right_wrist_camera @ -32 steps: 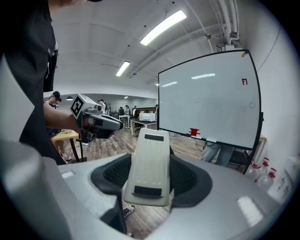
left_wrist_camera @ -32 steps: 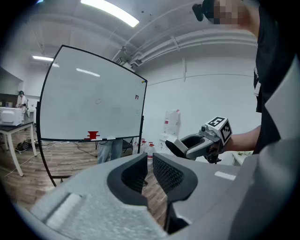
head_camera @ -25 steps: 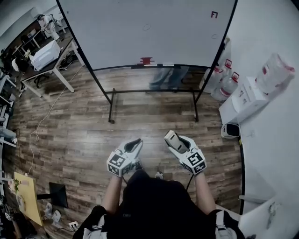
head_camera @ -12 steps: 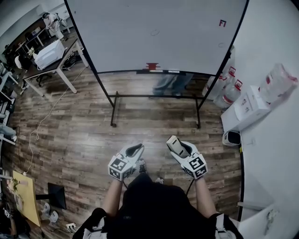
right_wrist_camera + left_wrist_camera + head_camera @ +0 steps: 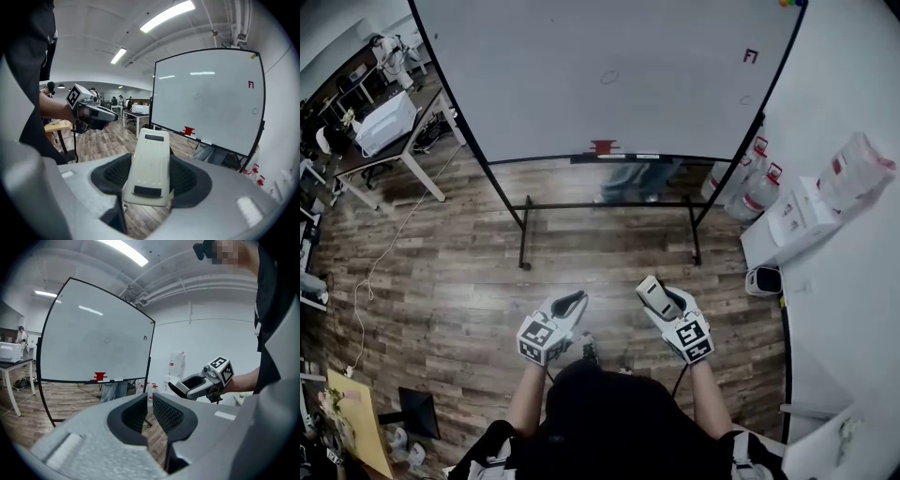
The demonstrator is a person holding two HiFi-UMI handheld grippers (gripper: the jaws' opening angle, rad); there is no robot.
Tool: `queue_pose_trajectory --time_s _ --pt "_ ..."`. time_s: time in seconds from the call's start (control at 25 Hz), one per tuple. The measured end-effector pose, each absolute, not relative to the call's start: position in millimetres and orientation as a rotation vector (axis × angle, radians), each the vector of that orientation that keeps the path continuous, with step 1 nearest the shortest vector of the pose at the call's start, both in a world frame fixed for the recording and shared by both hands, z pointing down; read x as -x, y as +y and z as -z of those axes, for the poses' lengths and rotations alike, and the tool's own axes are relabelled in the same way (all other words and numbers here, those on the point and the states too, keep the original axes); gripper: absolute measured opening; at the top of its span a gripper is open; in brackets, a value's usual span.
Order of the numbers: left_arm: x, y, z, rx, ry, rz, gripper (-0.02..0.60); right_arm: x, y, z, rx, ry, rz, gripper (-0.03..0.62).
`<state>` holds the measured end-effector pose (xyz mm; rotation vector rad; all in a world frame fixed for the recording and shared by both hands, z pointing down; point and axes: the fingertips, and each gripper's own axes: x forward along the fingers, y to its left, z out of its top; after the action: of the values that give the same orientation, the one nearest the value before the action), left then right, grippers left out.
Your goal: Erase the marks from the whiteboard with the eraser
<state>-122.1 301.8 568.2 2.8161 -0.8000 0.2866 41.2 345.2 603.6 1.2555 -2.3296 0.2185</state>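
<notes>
A large whiteboard [image 5: 609,66] on a black stand faces me across the wooden floor. It carries a small red mark [image 5: 751,55] at upper right and faint circles [image 5: 609,76]. My right gripper [image 5: 654,294] is shut on the cream eraser [image 5: 151,164], which sticks out forward between the jaws. My left gripper [image 5: 572,302] is shut with nothing between its fingers [image 5: 161,414]. Both hang low, well short of the whiteboard [image 5: 211,98]. A red object [image 5: 602,146] sits on the board's tray.
A white wall and shelf with white boxes and bags [image 5: 825,178] run along the right. Red-labelled bottles [image 5: 750,173] stand by the board's right leg. Desks [image 5: 389,122] fill the left background. A cable [image 5: 375,253] trails over the floor.
The view has shifted so the whiteboard sits lower and fuller in frame. Both grippers stay low in front of me with little change between them.
</notes>
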Motion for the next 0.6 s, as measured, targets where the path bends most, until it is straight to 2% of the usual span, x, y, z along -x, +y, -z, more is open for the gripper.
queue_pose_trajectory --time_s 0.6 --pt "175.3 188.9 -587.4 -2.807 -0.769 -0.295 0.044 -16.2 229.1 -611.6 -1.397 -2.285 -0.265 0.259"
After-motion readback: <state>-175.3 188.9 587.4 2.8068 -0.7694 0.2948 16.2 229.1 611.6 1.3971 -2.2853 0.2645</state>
